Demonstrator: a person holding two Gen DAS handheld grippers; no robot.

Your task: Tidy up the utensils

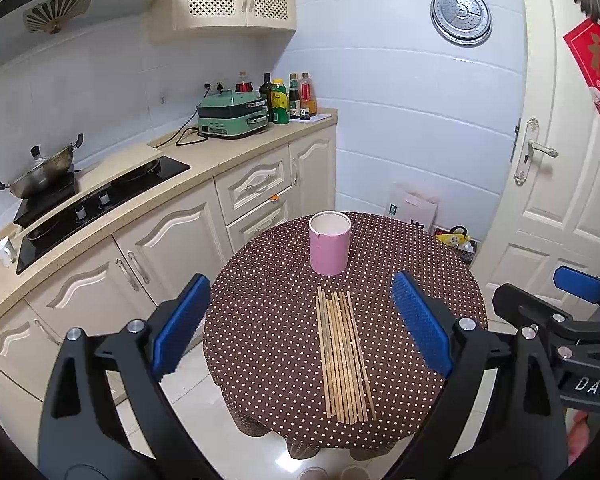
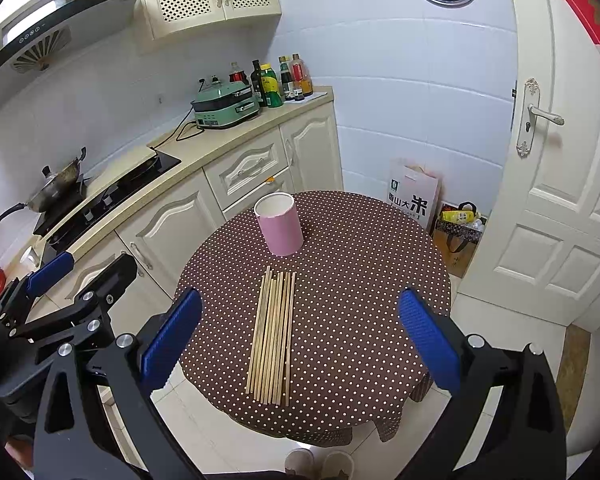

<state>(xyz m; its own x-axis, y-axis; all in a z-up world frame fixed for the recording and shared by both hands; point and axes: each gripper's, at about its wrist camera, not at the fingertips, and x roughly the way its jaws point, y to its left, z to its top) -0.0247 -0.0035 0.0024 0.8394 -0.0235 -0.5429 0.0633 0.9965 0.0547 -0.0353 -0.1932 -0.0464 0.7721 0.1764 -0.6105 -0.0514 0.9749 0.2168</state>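
Observation:
Several wooden chopsticks lie side by side in a row on the round brown polka-dot table; they also show in the right wrist view. An empty pink cylindrical holder stands upright behind them, also in the right wrist view. My left gripper is open and empty, held above the table's near side. My right gripper is open and empty, beside the left one and at about the same height. Each gripper shows at the edge of the other's view.
A kitchen counter with a stove, a wok, a green appliance and bottles runs along the left. A white door is at the right. Bags sit on the floor behind the table.

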